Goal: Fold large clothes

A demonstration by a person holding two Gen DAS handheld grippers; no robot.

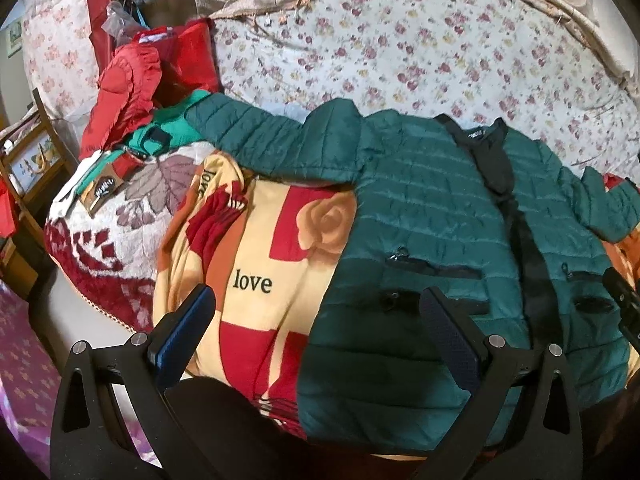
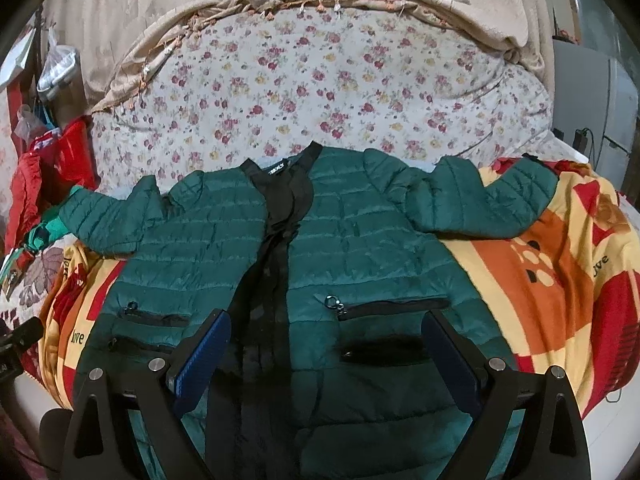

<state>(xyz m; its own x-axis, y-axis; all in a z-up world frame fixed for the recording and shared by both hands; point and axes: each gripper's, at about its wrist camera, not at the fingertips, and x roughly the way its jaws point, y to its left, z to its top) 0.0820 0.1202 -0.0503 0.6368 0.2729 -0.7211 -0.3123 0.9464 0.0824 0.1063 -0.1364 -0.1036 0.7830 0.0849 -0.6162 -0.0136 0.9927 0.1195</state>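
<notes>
Green quilted jacket [image 2: 352, 240]: flat, front up, sleeves spread, on patterned blanket [image 2: 560, 280]. Left gripper [image 1: 316, 320] and right gripper [image 2: 328, 344]: above jacket hem, fingers apart, empty.

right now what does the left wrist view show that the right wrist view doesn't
Only the left wrist view shows the wooden chair at the bedside and the purple patterned cloth below it. Only the right wrist view shows the jacket's far sleeve fully spread over the blanket and the grey cabinet beyond the bed. Both share the green quilted jacket lying front up, the "love" blanket, the floral sheet and the red garment.
</notes>
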